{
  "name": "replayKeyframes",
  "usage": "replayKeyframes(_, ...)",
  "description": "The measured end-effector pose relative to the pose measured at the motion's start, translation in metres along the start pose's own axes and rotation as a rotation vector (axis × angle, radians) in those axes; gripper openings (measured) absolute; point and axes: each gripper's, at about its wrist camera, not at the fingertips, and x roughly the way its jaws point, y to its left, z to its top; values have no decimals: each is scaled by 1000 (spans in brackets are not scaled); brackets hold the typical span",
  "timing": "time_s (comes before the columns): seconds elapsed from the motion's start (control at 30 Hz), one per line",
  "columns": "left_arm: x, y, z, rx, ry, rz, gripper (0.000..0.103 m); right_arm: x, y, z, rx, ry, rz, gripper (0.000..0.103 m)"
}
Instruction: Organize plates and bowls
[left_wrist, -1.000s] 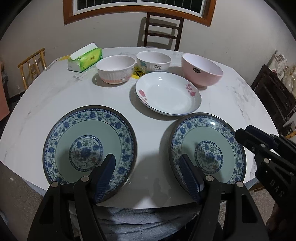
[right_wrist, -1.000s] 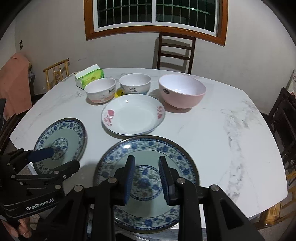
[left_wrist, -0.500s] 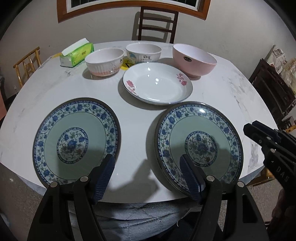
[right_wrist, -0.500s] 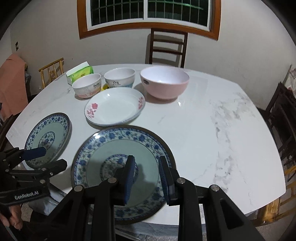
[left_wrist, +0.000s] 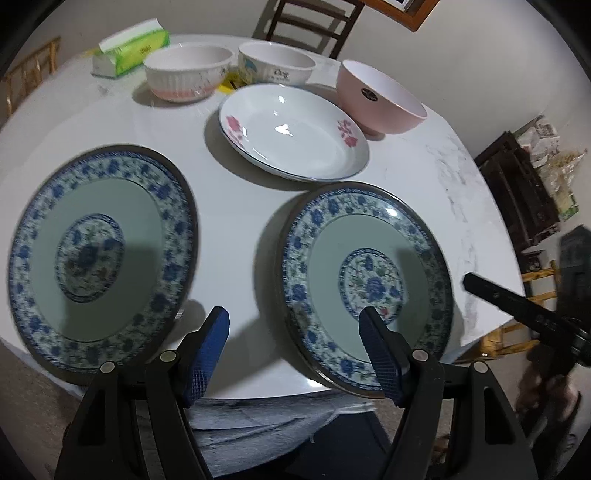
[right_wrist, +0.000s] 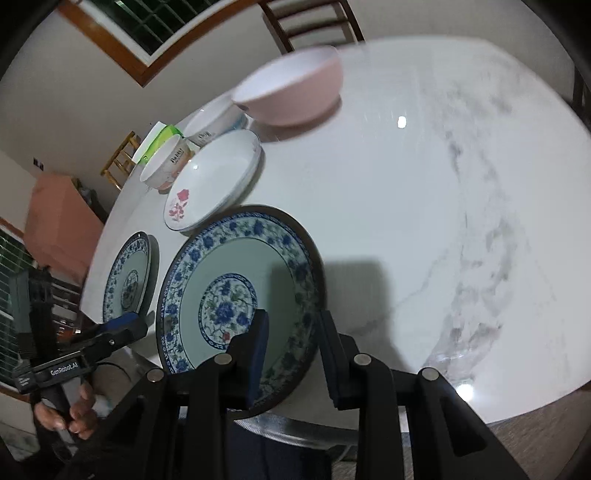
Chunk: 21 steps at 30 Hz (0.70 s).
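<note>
The marble table (left_wrist: 240, 206) carried everything, and nothing on it was stacked yet, so by my reading the sorting had barely begun. Two blue-patterned plates lay side by side at the near edge: the left plate (left_wrist: 99, 258) sat flat and untouched, while the right plate (right_wrist: 236, 291) had its near rim between the fingers of the right gripper (right_wrist: 291, 350). Those jaws stood narrowly parted around the rim, not visibly pinching it, so no grasp looked complete.

Behind them lay the white floral plate (left_wrist: 291, 133), on its own. Further back came the pink bowl (left_wrist: 380, 99), then two smaller bowls, the ribbed bowl (left_wrist: 188, 74) and the printed bowl (left_wrist: 277, 62), close together but not nested. A tissue box (left_wrist: 129, 48) sat at the far left.

The left gripper (left_wrist: 295, 354) hovered wide open above the gap between the two blue plates, holding nothing. Left to do, I'd judge: stack three plates, nest three bowls.
</note>
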Motion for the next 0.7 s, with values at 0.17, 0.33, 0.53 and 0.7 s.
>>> replayKeyframes(0.17,10,4,5,-33,35,-32,68,12,-16,-1,43,25,27,28)
replayKeyframes(0.33,20,2,8,-28,55,-23,63,19,-18,-1,36,23,55,28)
replayKeyframes(0.53,32,0,8,-24,69,-22,59,24,-19,2,8,28,75,28)
replayKeyframes(0.7,35,0,11,-20,62,-29,58,28,-21,3,3,31,91,28)
